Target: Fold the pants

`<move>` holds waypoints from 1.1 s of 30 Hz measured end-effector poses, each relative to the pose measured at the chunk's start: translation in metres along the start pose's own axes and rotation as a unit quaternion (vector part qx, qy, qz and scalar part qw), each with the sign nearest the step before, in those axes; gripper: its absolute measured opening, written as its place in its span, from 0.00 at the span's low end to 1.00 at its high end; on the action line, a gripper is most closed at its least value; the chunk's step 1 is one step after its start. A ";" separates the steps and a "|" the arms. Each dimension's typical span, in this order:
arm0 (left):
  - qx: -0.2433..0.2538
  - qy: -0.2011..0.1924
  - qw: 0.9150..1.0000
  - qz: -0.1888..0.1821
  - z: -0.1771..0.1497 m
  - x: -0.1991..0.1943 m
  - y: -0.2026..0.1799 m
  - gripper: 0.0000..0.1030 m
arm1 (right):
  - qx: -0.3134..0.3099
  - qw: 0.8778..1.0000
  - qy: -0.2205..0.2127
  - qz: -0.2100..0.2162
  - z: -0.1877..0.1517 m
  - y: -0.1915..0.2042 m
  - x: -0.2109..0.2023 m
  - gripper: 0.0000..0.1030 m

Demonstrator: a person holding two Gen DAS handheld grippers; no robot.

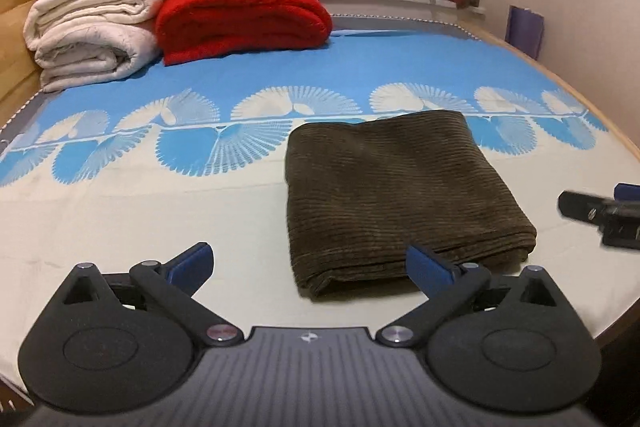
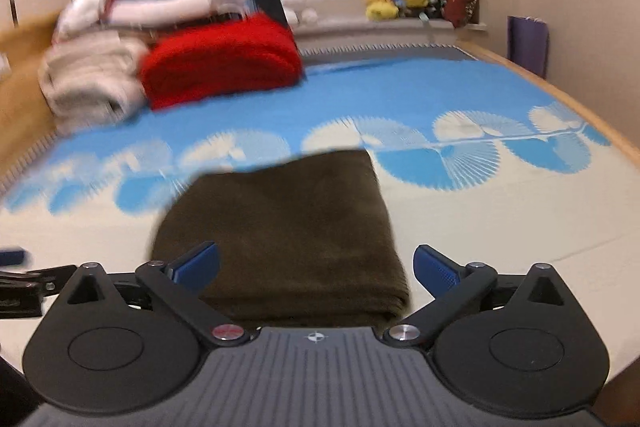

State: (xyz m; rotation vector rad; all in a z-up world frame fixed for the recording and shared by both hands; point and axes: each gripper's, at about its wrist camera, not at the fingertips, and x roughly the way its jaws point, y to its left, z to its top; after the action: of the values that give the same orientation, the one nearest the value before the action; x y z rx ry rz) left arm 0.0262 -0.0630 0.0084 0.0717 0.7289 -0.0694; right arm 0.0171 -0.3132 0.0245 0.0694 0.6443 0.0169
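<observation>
Pants (image 1: 400,199) folded square on bed (image 1: 160,211); left gripper (image 1: 308,263), right gripper (image 2: 316,263) fingers spread, holding nothing.

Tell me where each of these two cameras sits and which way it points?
Left wrist: sits on the left gripper, looks forward across the bed toward the window; its open blue-padded fingers show, and the right gripper at the right edge.
Right wrist: sits on the right gripper, faces the same way, blurred; its open fingers show, and the left gripper's tip at the left edge.
Shared: the folded dark brown corduroy pants, the folded red blanket, the blue-and-white patterned bedsheet.
</observation>
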 end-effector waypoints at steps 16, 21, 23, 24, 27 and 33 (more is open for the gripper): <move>-0.013 0.055 0.998 0.012 -0.003 0.040 -0.008 1.00 | 0.021 0.998 0.055 -0.029 -0.009 -0.001 0.032 0.99; -0.016 0.057 0.998 0.006 -0.004 0.042 -0.010 1.00 | -0.003 0.998 0.055 -0.031 -0.013 0.005 0.031 0.99; -0.016 0.059 0.998 0.005 -0.003 0.044 -0.010 1.00 | -0.012 0.998 0.055 -0.031 -0.013 0.007 0.031 0.99; -0.016 0.060 0.998 0.005 -0.004 0.044 -0.010 1.00 | -0.015 0.998 0.055 -0.031 -0.013 0.008 0.031 0.99; -0.019 0.062 0.998 0.002 -0.004 0.045 -0.009 1.00 | -0.020 0.998 0.054 -0.032 -0.013 0.010 0.031 0.99; -0.021 0.066 0.998 -0.002 -0.004 0.047 -0.009 1.00 | -0.018 0.998 0.055 -0.031 -0.013 0.010 0.032 0.99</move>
State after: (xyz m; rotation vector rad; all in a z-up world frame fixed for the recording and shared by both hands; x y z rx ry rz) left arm 0.0580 -0.0732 -0.0265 0.0360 0.8631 -0.0534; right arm 0.0351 -0.3013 -0.0042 0.0131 0.7555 -0.0282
